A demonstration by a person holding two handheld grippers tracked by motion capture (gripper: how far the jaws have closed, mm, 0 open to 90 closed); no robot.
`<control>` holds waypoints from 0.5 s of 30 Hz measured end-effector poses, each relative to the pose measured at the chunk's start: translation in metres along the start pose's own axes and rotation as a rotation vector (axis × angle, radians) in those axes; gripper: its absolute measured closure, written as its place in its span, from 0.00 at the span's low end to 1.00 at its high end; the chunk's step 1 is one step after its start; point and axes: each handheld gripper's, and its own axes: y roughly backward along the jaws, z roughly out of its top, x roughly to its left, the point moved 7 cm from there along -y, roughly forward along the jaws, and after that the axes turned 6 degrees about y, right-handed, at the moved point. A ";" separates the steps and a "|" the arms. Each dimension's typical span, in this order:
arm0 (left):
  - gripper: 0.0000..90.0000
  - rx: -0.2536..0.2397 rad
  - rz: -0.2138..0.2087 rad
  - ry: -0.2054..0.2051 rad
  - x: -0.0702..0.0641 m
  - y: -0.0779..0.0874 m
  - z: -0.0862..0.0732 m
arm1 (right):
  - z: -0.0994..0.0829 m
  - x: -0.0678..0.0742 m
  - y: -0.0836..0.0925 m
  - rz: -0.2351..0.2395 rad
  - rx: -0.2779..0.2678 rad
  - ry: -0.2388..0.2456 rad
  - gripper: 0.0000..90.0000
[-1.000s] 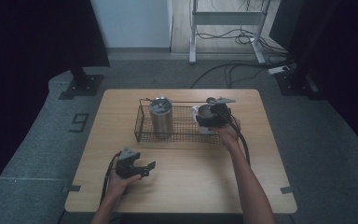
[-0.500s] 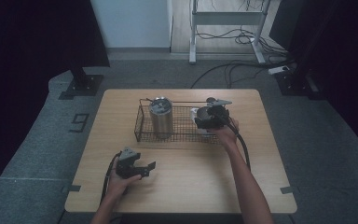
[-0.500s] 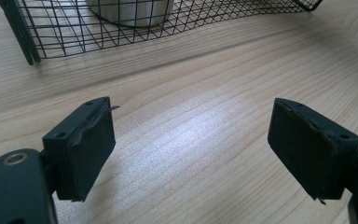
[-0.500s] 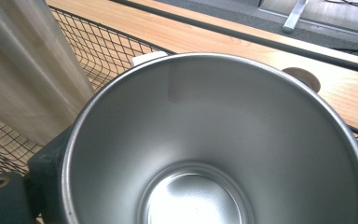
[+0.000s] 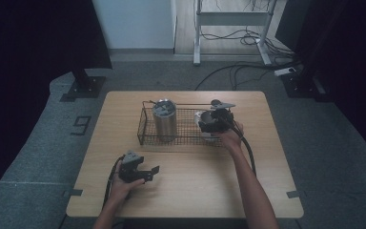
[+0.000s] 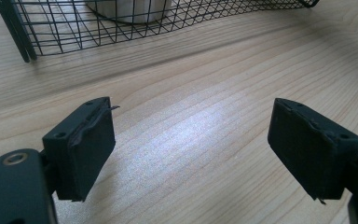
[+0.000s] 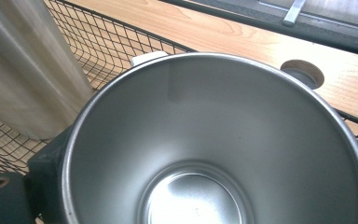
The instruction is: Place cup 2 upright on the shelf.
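Cup [image 5: 204, 120] of bare steel is the thing in hand, at the right end of the wire basket. Biggest to smallest:

Table [image 5: 190, 195]: light wood, person's forearms come in from the near edge.

Basket [image 5: 145, 130]: black wire, long and low, on the far half of the table, approx centre. Its mesh also shows in the left gripper view [image 6: 51, 28] and the right gripper view [image 7: 107, 42].

Tumbler [image 5: 164, 120]: tall steel one w/ lid, upright in the basket's left part, well apart from the cup. In the right gripper view its wall [image 7: 23, 70] runs up the left side, just beside the cup.

Cup again: right gripper view looks straight into its open mouth [image 7: 214, 140], shiny bottom visible. Whether its base rests on the mesh, can't tell.

Right gripper [image 5: 215, 121]: at the cup, reaching into the basket; right hand [image 5: 231, 138] is behind it at the basket's near edge. Jaws sit on either side of the cup's outer wall and clamp it.

Left gripper [image 5: 152, 173]: low over the near-left table, in the left hand [image 5: 124, 186], well apart from the basket. Jaws stand wide apart, nothing betw. them but bare wood [image 6: 191, 149].
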 end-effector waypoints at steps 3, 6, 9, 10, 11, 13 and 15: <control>0.17 0.001 0.000 0.000 0.000 0.000 0.000 | -0.001 0.001 -0.001 0.001 0.006 0.000 0.07; 0.17 0.002 -0.001 -0.001 0.000 0.000 0.000 | -0.002 0.001 -0.002 -0.001 0.017 0.007 0.07; 0.17 0.003 0.000 0.000 0.000 0.000 0.000 | -0.003 0.001 -0.004 0.001 0.024 0.002 0.07; 0.17 0.002 -0.001 0.000 0.000 0.000 0.000 | -0.003 0.001 -0.004 0.002 0.031 0.001 0.07; 0.17 0.002 -0.001 0.000 0.000 0.000 0.000 | -0.004 0.001 -0.005 0.000 0.035 0.003 0.07; 0.17 0.003 -0.001 -0.001 0.000 0.000 0.000 | -0.005 0.000 -0.006 -0.008 0.048 0.007 0.07; 0.17 0.003 -0.001 -0.001 0.000 0.000 0.000 | -0.006 0.000 -0.007 -0.009 0.051 0.006 0.07</control>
